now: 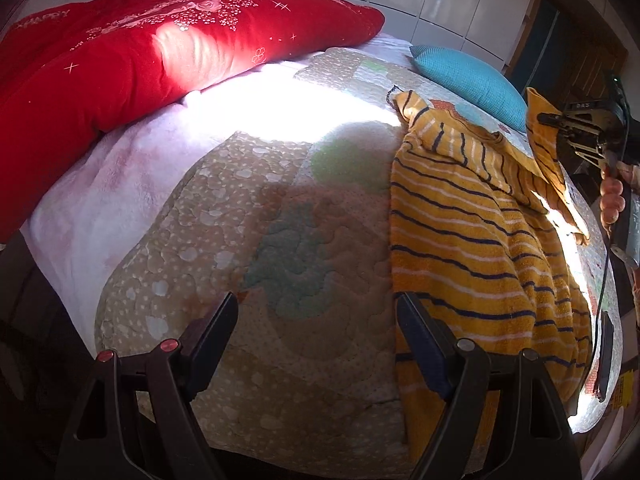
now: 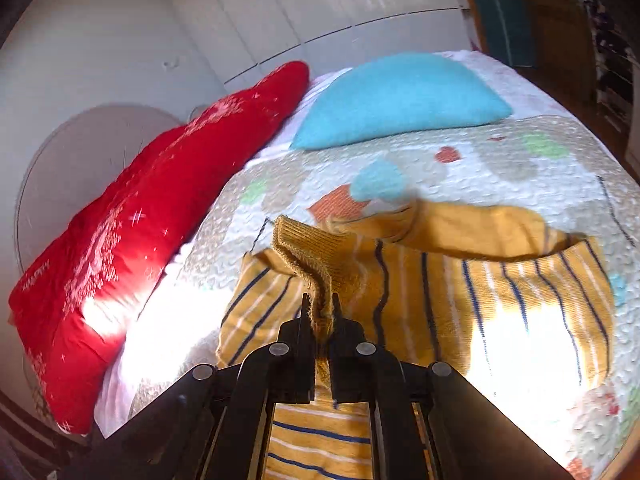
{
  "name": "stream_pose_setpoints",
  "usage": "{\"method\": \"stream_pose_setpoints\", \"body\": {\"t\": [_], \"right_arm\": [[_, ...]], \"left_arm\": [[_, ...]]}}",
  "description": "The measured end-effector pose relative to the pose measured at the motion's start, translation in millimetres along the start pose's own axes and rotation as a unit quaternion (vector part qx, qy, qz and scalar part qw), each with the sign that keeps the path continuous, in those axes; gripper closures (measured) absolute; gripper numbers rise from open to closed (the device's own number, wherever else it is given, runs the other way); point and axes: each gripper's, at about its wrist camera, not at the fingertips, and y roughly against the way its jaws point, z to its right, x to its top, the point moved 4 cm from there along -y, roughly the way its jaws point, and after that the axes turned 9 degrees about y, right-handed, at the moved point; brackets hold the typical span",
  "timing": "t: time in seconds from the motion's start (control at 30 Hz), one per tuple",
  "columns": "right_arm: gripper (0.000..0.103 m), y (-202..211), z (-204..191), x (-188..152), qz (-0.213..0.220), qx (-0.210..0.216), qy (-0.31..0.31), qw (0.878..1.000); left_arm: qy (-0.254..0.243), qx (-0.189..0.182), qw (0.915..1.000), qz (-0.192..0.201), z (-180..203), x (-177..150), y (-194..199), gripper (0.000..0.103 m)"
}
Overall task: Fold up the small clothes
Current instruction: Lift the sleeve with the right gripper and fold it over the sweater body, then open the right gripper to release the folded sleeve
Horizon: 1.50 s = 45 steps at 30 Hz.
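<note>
While the yellow striped garment (image 2: pixel 460 292) lies spread on the quilted bed (image 2: pixel 500 168), the right claw (image 2: pixel 320 312) is clamped on its ribbed cuff (image 2: pixel 304 256). The left claw (image 1: pixel 316 340) stands wide, empty, beside the garment's edge. A red pillow (image 1: pixel 120 64) and a blue pillow (image 2: pixel 400 100) lie beyond.

Bare quilt (image 1: pixel 280 240) lies open at centre. A red pillow (image 1: pixel 140 60) blocks ten o'clock, a blue cushion (image 1: pixel 468 76) one o'clock.

Wrist views downward (shared bed (image 1: pixel 280 360))
</note>
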Motion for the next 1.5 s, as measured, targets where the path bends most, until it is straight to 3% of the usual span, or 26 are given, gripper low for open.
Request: {"method": "stream_pose_setpoints", "body": {"t": [0.2, 0.4, 0.5, 0.53, 0.57, 0.6, 0.7, 0.83, 0.93, 1.07, 1.2, 1.3, 1.37, 1.5], "right_arm": [[0.098, -92.2, -59.8, -18.6, -0.065, 0.008, 0.032, 0.997], [0.097, -140.9, -94.9, -32.4, -0.103, 0.005, 0.062, 0.993], [0.089, -154.6, -110.8, -37.0, -0.116, 0.002, 0.087, 0.989], [0.081, -155.2, -117.7, -36.7, -0.115, 0.003, 0.096, 0.989], [0.069, -152.2, -122.7, -37.1, -0.114, 0.018, 0.102, 0.988], [0.066, -146.9, -126.7, -37.4, -0.114, 0.042, 0.103, 0.987], [0.066, -116.9, -131.4, -37.5, -0.096, 0.088, 0.109, 0.985], [0.062, -74.5, -99.6, -46.5, -0.072, 0.057, 0.109, 0.990], [0.062, -56.1, -32.0, -44.6, -0.069, -0.007, 0.062, 0.996], [0.062, -22.5, 94.1, -48.2, -0.048, -0.074, -0.096, 0.991], [0.062, 4.1, 171.3, -66.4, -0.041, -0.072, -0.185, 0.979], [0.057, 29.3, 157.2, -68.0, -0.019, -0.072, -0.146, 0.986], [0.045, 42.1, 128.7, -70.9, -0.007, -0.084, -0.081, 0.993], [0.045, 57.3, 69.2, -105.9, -0.007, -0.099, -0.013, 0.995]], "left_arm": [[0.021, -0.002, 0.9997, -0.009, -21.7, -1.7, -10.5, 0.022], [0.033, 0.001, 0.9994, -0.006, -34.5, 0.2, -13.8, 0.022], [0.036, 0.000, 0.9993, -0.006, -35.0, 1.0, -13.7, 0.022], [0.035, 0.001, 0.9994, -0.005, -34.0, 1.1, -12.9, 0.022], [0.034, 0.001, 0.9994, -0.005, -32.9, 1.0, -11.7, 0.022], [0.034, 0.000, 0.9994, -0.005, -32.1, 1.1, -10.7, 0.022], [0.034, -0.004, 0.9994, -0.003, -29.3, 2.3, -6.4, 0.022], [0.025, -0.010, 0.9996, 0.006, -18.1, 4.6, -0.8, 0.022], [0.009, -0.018, 0.9998, 0.000, -3.1, 2.9, 0.0, 0.022], [-0.007, -0.033, 0.9994, 0.005, 15.7, 2.0, 6.9, 0.022], [-0.018, -0.034, 0.9993, -0.002, 26.8, -0.1, 6.1, 0.022], [-0.024, -0.035, 0.9991, -0.004, 35.2, -1.9, 5.2, 0.022], [-0.032, -0.031, 0.9990, -0.009, 43.7, -4.3, 3.7, 0.022], [-0.050, -0.026, 0.9982, -0.017, 60.8, -9.5, 3.2, 0.022]]}}
